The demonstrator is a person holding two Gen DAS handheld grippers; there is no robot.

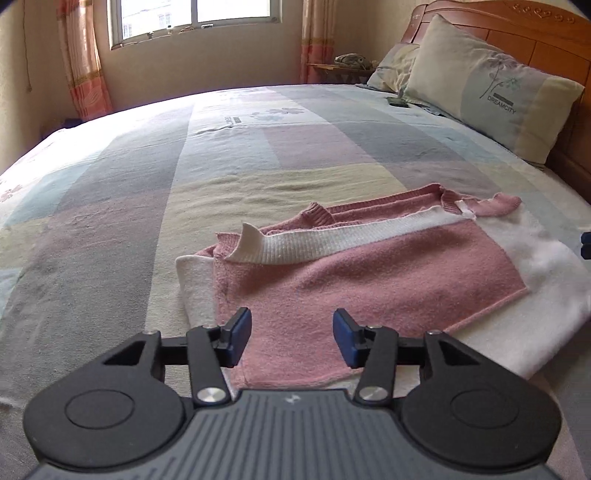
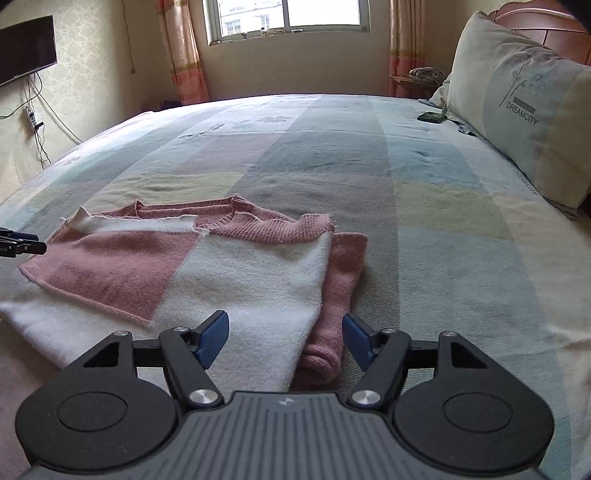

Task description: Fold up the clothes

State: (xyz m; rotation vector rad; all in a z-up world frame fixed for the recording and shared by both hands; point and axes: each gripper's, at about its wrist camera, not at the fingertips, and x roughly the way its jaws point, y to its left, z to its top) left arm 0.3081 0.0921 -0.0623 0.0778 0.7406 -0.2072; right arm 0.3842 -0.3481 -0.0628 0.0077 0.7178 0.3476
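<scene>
Left wrist view: at far left a pink striped curtain (image 1: 86, 70) hangs beside the window (image 1: 192, 18). The checked bedspread (image 1: 147, 166) fills the middle. The left gripper (image 1: 291, 338) hangs low over the near edge of a pink and white sweater (image 1: 332, 280), its jaws spread with nothing pinched between the blue pads (image 1: 240, 338). The sweater lies partly folded on the bed, a white ribbed sleeve (image 1: 332, 236) laid across it. Pillows (image 1: 491, 88) lean on the wooden headboard (image 1: 524, 33) at right.

Right wrist view: a dark screen (image 2: 26, 48) is on the left wall. The sweater (image 2: 229, 269) lies left of centre. The right gripper (image 2: 286, 341) has its jaws spread wide over the sweater's right edge, holding nothing.
</scene>
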